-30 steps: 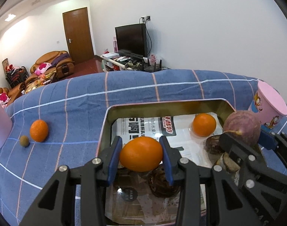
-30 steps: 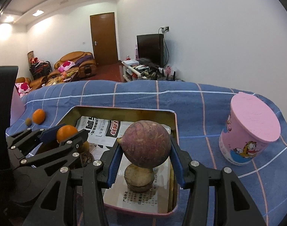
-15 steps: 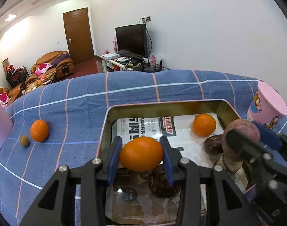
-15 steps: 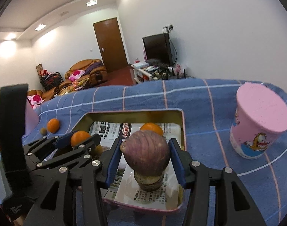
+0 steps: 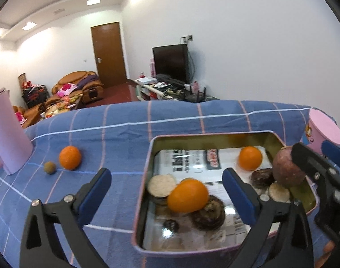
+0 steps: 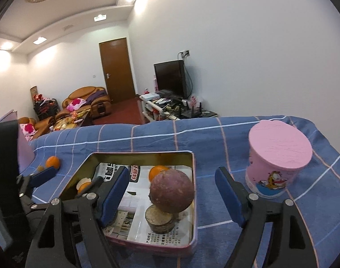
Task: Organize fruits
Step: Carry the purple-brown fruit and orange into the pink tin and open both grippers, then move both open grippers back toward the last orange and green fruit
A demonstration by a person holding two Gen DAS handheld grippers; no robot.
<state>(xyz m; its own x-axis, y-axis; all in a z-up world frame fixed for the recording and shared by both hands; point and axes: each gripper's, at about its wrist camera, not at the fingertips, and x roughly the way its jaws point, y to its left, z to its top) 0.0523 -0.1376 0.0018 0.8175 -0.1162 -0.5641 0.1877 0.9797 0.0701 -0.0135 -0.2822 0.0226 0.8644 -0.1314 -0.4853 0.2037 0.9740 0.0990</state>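
Observation:
A pink metal tray [image 5: 145, 169] lined with newspaper sits on the blue checked cloth. My left gripper [image 5: 167, 192] is open above its near left part; an orange [image 5: 187, 195] rests on dark round pieces between the fingers, free of them. A second orange [image 5: 250, 158] lies at the tray's back. My right gripper [image 6: 172, 197] is open; a purple round fruit [image 6: 172, 191] sits on a cut brown piece [image 6: 159, 221] in the tray [image 6: 193, 201], untouched by the fingers. A third orange [image 5: 69, 157] and a small brown fruit [image 5: 50, 167] lie on the cloth to the left.
A pink lidded cup [image 6: 278, 158] stands on the cloth right of the tray. A tall pink box [image 5: 8, 131] stands at the far left. Several cut round slices [image 5: 162, 185] lie in the tray. The cloth's far edge drops off toward the room behind.
Both grippers have opened. The left let go of the orange and the right let go of the purple fruit; both fruits now rest in the tray. Both grippers have drawn back and up.

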